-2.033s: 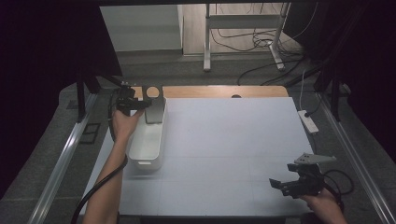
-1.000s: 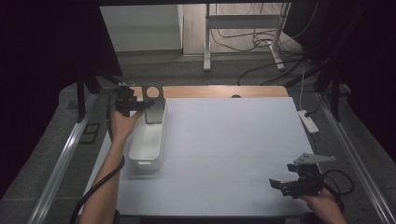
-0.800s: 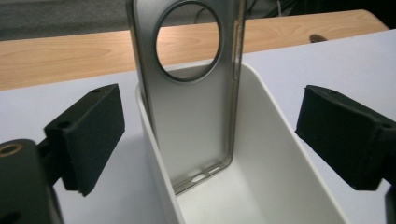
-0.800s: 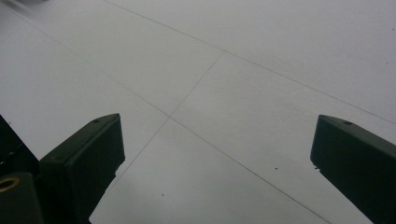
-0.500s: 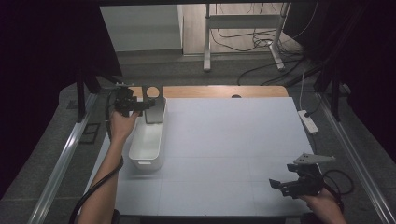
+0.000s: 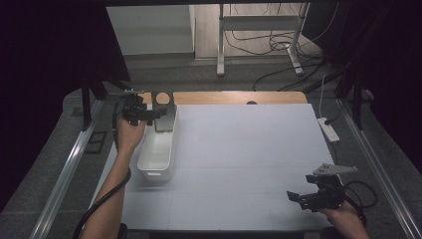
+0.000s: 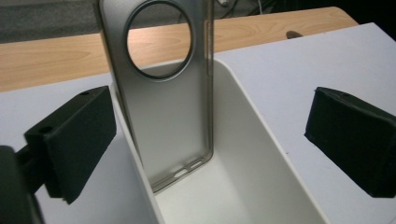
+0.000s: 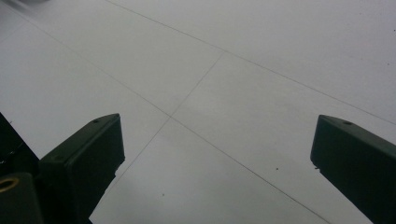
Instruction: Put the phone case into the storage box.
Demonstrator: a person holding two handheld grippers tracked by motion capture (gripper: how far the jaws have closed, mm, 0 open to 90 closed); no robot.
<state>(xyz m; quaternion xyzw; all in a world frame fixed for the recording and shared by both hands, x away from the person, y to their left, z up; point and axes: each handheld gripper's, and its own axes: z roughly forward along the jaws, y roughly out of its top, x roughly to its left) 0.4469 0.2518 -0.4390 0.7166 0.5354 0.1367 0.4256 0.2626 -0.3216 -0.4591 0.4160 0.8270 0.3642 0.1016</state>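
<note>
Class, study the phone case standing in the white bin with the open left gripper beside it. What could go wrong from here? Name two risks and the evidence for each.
1. The phone case stands nearly upright against the wall of the white bin. The left gripper has just been opening and nothing presses on the case, so it may slide or topple.
2. Its fingers sit close beside the case; pulling back carelessly could knock it or nudge the bin.

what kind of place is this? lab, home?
Probably a lab data-collection bench, not a home: a white-topped table with metal side rails, black curtains around it, loose cables on the floor, and a hand-held black right gripper.
</note>
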